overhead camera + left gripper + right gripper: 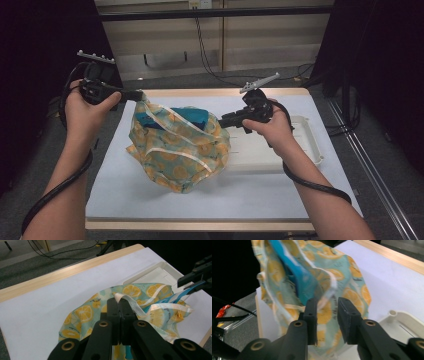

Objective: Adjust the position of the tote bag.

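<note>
Your left gripper point(136, 93) sits at upper left of the high view, jaws clenched on the white-trimmed rim of the lemon-print bag point(177, 150) — the left gripper view shows the two black jaws pressed together with the pale hem pinched at their tips. Your right gripper point(223, 120) comes in from the right of centre, at the bag's opposite rim; in the right gripper view its jaws stand apart, with the bag's edge point(329, 290) in the gap between them, not gripped. The bag lies between the two tools, mid-frame on the white table mat point(150, 200), its mouth held up and open toward the top of the frame.

Bag: soft teal fabric, orange citrus slices, cream binding along the edges, crumpled at the base. A blue item point(190, 116) shows inside the mouth. A white tray point(305, 135) lies just right of the bag, under your right hand point(272, 131).
</note>
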`<state>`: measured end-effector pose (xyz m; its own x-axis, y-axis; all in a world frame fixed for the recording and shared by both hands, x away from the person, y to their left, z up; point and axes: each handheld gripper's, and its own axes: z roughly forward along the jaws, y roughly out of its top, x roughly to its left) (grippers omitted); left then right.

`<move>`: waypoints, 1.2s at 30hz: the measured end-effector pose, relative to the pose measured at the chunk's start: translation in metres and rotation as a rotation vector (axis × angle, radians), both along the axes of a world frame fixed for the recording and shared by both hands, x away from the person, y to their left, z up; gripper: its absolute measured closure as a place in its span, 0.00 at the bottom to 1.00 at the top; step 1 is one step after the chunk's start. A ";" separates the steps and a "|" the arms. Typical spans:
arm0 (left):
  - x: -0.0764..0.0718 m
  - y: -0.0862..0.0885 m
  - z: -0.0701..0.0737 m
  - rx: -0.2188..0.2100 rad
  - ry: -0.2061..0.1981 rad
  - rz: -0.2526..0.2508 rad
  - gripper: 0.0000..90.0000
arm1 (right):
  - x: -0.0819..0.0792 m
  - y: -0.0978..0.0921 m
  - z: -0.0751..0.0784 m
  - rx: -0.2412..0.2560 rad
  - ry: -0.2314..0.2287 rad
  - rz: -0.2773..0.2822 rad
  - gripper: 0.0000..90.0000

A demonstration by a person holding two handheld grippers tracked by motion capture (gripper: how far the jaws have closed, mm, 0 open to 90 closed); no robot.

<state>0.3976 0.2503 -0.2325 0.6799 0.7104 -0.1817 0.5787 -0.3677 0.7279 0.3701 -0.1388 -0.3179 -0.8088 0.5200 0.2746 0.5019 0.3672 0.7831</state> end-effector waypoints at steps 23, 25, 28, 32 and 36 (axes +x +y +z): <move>0.000 -0.003 -0.002 -0.016 0.021 0.006 0.99 | -0.019 0.037 -0.006 -0.034 0.008 0.190 0.86; -0.001 -0.002 -0.002 -0.014 0.019 0.002 0.99 | -0.019 0.038 -0.007 -0.038 0.013 0.202 0.95; -0.001 -0.001 -0.002 -0.016 0.021 -0.002 0.99 | -0.018 0.038 -0.006 -0.030 0.023 0.214 1.00; -0.002 0.000 -0.001 -0.017 0.024 -0.010 0.99 | -0.017 0.034 -0.001 -0.017 0.018 0.198 1.00; -0.003 0.002 0.002 -0.025 0.020 -0.007 0.99 | -0.016 0.027 0.007 0.003 0.003 0.179 1.00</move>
